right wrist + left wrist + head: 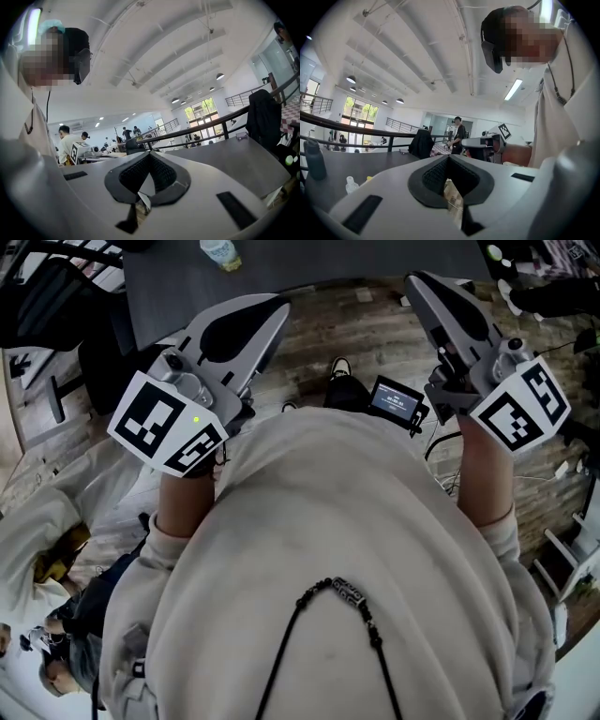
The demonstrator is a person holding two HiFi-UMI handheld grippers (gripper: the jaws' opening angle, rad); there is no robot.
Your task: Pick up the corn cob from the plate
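L gripper (272, 310), R gripper (420, 282): 2 closed.

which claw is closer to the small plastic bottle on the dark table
Left. In the head view the left claw is just below and right of the bottle; the right claw is much farther to its right.

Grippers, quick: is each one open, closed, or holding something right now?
Left gripper: closed, jaws together, holding nothing.
Right gripper: closed, jaws together, holding nothing.
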